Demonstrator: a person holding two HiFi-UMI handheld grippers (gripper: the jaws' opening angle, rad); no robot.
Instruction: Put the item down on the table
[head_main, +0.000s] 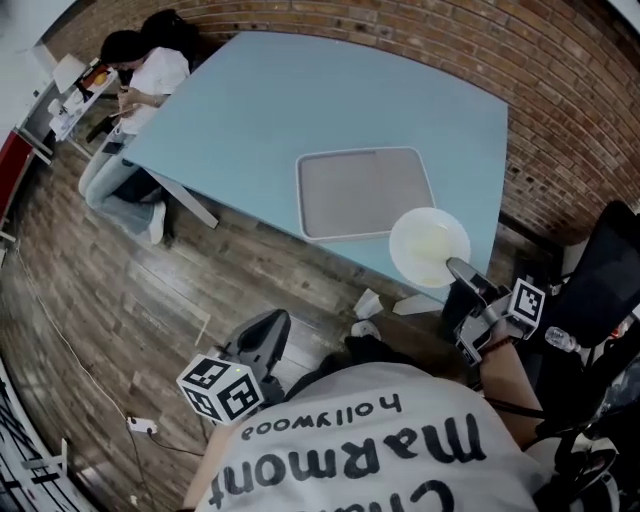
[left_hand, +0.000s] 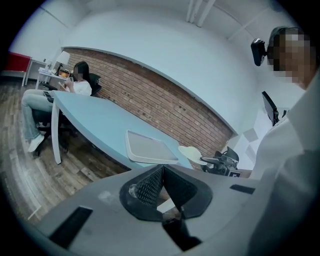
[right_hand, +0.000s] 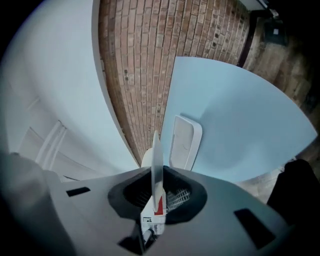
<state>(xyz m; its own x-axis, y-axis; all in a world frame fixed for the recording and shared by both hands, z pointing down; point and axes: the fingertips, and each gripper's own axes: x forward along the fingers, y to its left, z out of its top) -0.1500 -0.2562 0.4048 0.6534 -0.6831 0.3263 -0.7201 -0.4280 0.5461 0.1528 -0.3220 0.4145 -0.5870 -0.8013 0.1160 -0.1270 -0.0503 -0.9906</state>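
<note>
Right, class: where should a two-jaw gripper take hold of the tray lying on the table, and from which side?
Probably the tray by its raised rim on the near edge, from the person's side: it lies flat on the table, so only that lip offers a pinch.

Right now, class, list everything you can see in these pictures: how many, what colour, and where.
light blue table: one, light blue, centre, beside the wall
pale grey rectangular tray: one, grey with a paler rim, on the table near its front edge
round white plate: one, white, at the table's near edge, right of the tray
red-brown brick wall: one, red-brown, behind the table
wooden plank floor: one, brown, around the table
black chair: one, black, far right
seated person: one, white top, at the table's far end
left claw: one, dark grey, shut, empty
right claw: one, dark grey, shut on the plate's rim
</note>
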